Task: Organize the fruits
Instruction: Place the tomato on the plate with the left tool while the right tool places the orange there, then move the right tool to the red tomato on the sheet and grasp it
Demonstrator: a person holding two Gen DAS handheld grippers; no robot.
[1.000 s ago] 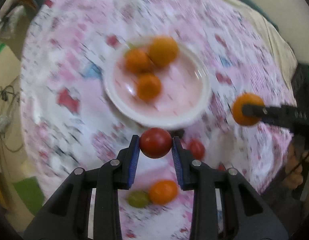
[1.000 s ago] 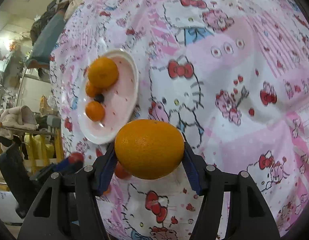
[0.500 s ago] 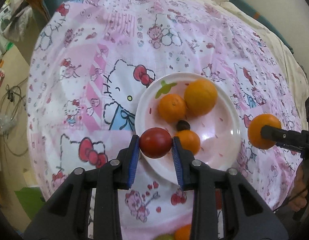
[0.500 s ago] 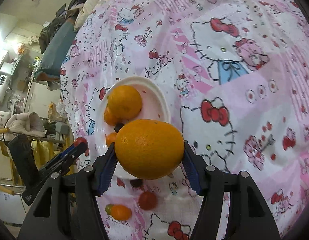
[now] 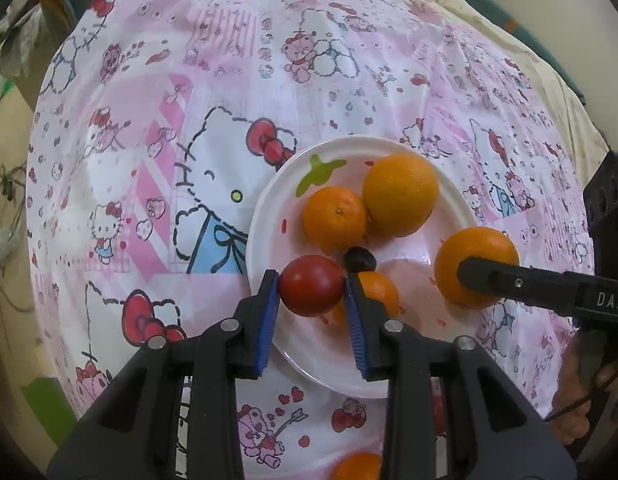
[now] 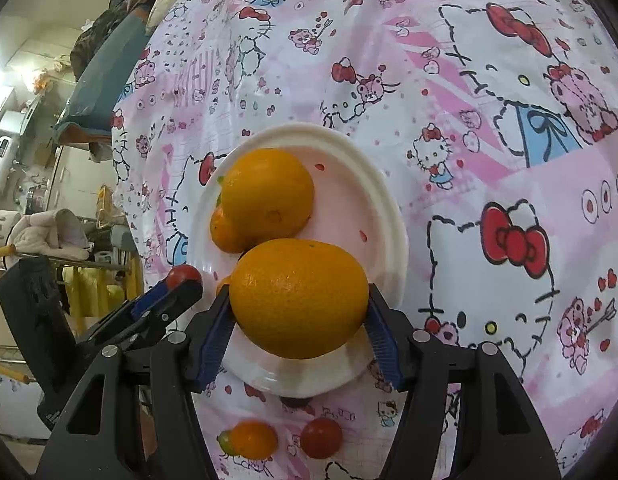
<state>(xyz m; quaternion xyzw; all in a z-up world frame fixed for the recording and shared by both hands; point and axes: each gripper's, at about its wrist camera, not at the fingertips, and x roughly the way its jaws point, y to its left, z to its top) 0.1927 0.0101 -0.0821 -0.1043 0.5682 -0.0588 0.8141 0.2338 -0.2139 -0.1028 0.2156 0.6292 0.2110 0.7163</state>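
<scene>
My left gripper (image 5: 311,286) is shut on a red tomato (image 5: 311,285), held over the near left rim of the white plate (image 5: 265,216). On the plate lie a big orange (image 5: 401,195), a smaller orange (image 5: 335,218), a third orange (image 5: 379,290) partly behind my finger, and a small dark fruit (image 5: 361,260). My right gripper (image 6: 299,312) is shut on a large orange (image 6: 299,298) above the plate (image 6: 383,216); that orange (image 5: 475,266) also shows at the plate's right rim in the left wrist view. The left gripper with its tomato (image 6: 183,274) appears at the left.
The plate sits on a pink cartoon-print cloth (image 5: 181,128) over a round table. Near the front edge lie a small orange (image 6: 253,439), a green fruit (image 6: 224,442) and a red tomato (image 6: 321,438). Furniture and clutter (image 6: 41,232) stand beyond the table's left side.
Both grippers moved in over the plate with their fruit. The plate now sits closer and lower in both views. The loose fruits have slid toward the bottom edge.
</scene>
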